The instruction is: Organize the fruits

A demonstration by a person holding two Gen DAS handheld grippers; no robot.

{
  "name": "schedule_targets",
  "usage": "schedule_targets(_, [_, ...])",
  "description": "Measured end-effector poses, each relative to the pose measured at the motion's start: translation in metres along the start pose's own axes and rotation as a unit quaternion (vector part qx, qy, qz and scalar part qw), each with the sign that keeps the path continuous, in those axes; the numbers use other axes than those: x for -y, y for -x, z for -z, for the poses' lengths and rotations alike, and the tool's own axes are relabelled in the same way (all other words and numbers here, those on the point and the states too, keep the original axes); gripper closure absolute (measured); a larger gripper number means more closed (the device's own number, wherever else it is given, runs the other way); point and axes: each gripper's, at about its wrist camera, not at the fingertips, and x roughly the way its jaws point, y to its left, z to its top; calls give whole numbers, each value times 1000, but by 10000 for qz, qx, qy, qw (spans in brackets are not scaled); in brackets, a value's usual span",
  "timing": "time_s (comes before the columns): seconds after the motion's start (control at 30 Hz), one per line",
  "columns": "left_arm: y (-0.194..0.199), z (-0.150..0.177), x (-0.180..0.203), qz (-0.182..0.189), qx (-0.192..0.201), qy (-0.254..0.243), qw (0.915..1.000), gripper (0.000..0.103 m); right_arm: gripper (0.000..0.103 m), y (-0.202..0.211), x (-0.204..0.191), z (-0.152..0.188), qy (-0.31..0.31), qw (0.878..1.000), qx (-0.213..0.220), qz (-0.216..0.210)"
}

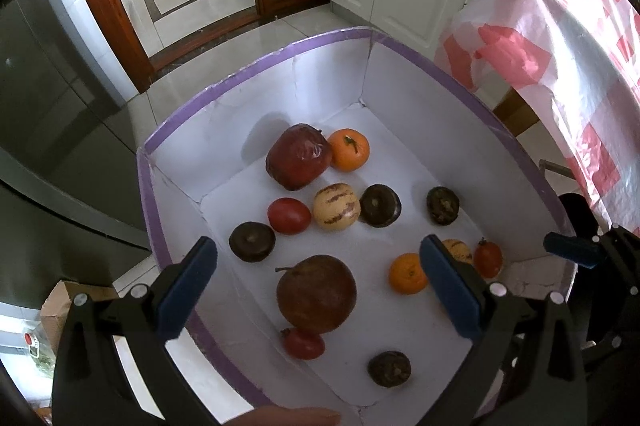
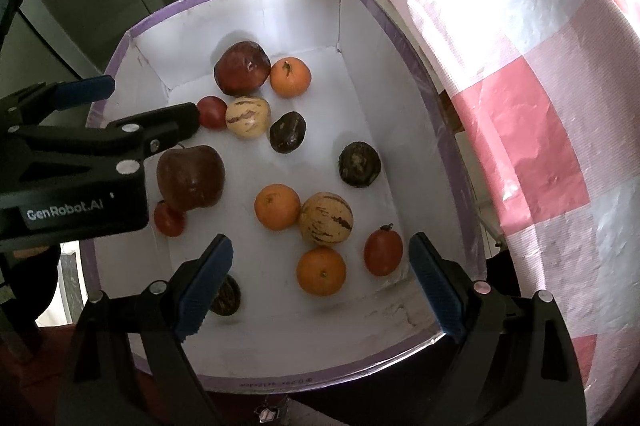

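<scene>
Reading "GenRobot.AI" on the left tongs [image 2: 148, 102], above the box [image 2: 452, 162].

Box [image 2: 452, 162] is open on top, bare floor along the right wall; checkered bag [image 2: 520, 66] crowds that side.

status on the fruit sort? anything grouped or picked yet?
Done: nothing looks grouped; apples, oranges, tomatoes, striped melons and dark fruits lie mixed in the white box. In hand: nothing. The left gripper hangs open above the near apple; the right gripper is open over the near orange. Left: essentially all the sorting.
</scene>
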Motion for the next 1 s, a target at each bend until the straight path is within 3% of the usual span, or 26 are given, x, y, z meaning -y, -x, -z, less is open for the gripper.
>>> schedule_targets(1.0, [-4,0,0,51,-51,23,10000,2,16,-5,0,1,-60,9999,-122,28])
